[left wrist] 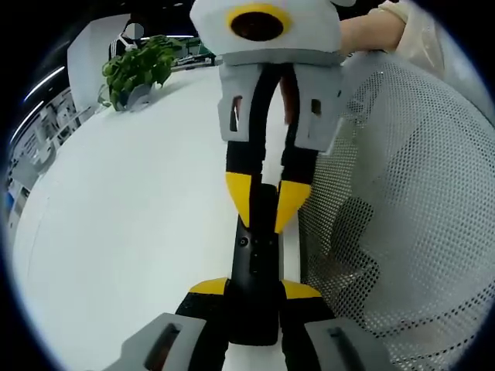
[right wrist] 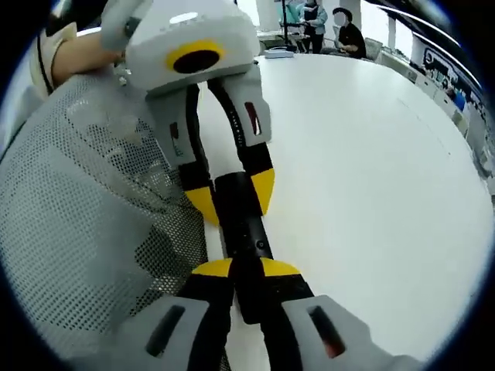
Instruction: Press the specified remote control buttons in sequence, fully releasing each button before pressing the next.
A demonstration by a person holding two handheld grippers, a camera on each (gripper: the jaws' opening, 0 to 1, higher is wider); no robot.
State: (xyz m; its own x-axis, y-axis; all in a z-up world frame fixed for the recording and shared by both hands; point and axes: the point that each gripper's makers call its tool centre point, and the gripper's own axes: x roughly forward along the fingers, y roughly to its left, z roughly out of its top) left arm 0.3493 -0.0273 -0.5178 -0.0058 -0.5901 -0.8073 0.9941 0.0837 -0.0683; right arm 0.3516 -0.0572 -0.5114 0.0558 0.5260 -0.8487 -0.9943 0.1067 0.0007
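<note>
Two grippers pinch one black remote (left wrist: 255, 270) from opposite ends at the white table (left wrist: 131, 232) edge: left gripper (left wrist: 255, 287) and right gripper (right wrist: 246, 267) clamped, likely steadying it; buttons unpressed.

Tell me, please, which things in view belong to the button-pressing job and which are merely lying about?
Job:
- remote control
- left hand-held gripper, clamped on it
- right hand-held gripper, clamped on it

Lying about:
- potted plant
- mesh chair back
- white table

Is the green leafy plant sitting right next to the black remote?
No, the green leafy plant stands far across the white table from the black remote.
</note>
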